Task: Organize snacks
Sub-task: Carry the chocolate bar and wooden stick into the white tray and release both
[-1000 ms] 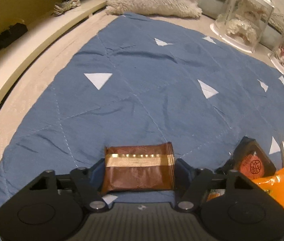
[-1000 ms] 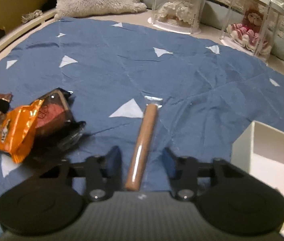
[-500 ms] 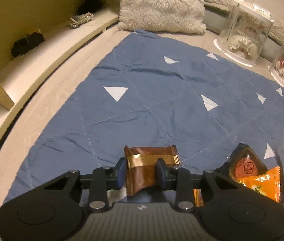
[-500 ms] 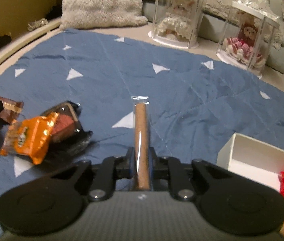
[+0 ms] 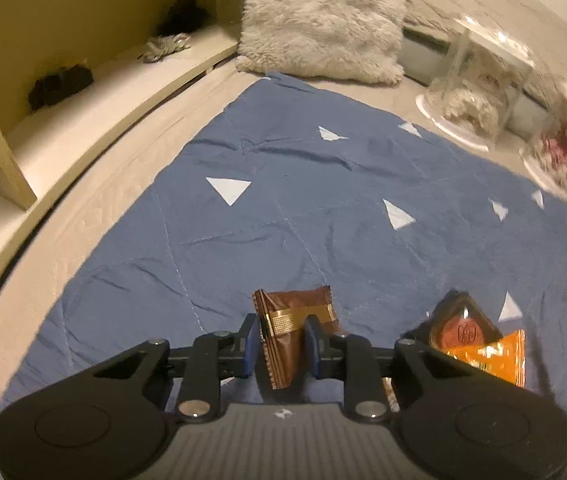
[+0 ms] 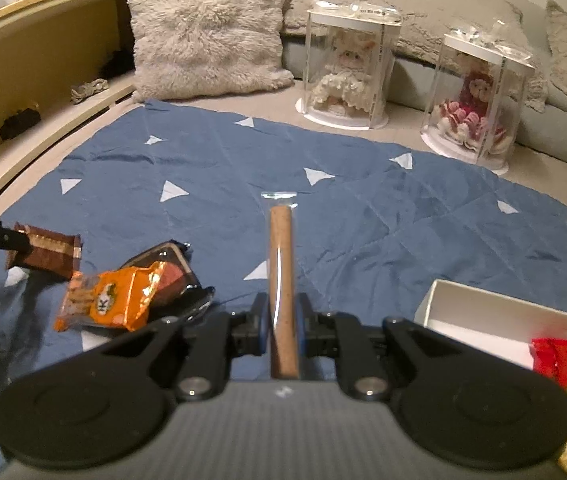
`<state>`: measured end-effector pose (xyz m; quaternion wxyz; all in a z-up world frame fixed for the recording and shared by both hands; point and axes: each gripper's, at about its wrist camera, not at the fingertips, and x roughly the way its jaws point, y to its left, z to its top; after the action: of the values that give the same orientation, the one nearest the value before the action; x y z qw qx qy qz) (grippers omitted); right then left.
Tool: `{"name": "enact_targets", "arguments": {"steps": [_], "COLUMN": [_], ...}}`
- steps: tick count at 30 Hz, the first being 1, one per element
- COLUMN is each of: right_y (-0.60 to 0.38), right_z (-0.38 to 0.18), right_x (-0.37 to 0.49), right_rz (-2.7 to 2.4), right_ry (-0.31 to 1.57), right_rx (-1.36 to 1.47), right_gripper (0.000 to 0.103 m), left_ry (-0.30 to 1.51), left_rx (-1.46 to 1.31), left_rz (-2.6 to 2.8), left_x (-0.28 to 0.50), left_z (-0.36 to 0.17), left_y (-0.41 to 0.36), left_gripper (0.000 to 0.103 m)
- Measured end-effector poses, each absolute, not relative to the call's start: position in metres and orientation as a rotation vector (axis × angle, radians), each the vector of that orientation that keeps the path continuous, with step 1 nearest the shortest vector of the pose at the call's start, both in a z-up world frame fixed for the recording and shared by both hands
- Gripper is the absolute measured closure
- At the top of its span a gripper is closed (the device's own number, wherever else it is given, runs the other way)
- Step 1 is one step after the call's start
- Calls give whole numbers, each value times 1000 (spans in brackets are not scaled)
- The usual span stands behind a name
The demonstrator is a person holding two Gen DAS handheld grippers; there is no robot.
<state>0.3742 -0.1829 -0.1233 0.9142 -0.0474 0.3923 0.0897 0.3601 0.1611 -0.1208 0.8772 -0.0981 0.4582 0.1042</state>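
Snacks are split between your two claws and the blue blanket on the bed. Your left claw is closing on the brown wrapped bar, pads pressing its crumpled sides, with most of the wrapper sticking out ahead of the pads. Your right claw is clamped fully on the thin brown stick in its clear sleeve, gripping near the stick's close end.

Watch that long overhang: if you swing the right claw fast, the stick could pivot or slide out of its slick sleeve. The bar's wrapper is already buckling, so more squeeze may crush what is inside.

An orange packet lies on a dark packet, just beside your left claw; a low pass could drag them. The white box sits at your right, already holding a red pack, so its near wall could catch the stick's tip.
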Motion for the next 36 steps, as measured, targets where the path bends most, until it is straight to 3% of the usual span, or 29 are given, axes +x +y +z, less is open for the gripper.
{"name": "enact_targets", "arguments": {"steps": [2, 4, 8, 10, 13, 20, 36], "right_y": [-183, -184, -182, -180, -181, -181, -192], "right_z": [-125, -128, -133, -137, -139, -139, -83], "right_x": [376, 379, 384, 385, 388, 387, 328], "right_rz": [187, 189, 193, 194, 199, 200, 213], "right_ry": [810, 813, 822, 825, 831, 833, 758], "right_rx": [-95, -87, -78, -77, -78, -88, -70], "right_gripper": [87, 87, 87, 87, 87, 87, 87], "left_ry": [965, 968, 991, 995, 981, 944, 835], "left_rx": [-258, -307, -433, -445, -471, -416, -253], "left_rz": [221, 231, 218, 215, 215, 200, 147], "left_x": [363, 364, 369, 371, 371, 369, 305], "left_z": [-127, -134, -148, -151, -150, -131, -55], "left_y": [168, 175, 184, 182, 182, 174, 124], "left_gripper": [60, 56, 59, 72, 79, 87, 88]}}
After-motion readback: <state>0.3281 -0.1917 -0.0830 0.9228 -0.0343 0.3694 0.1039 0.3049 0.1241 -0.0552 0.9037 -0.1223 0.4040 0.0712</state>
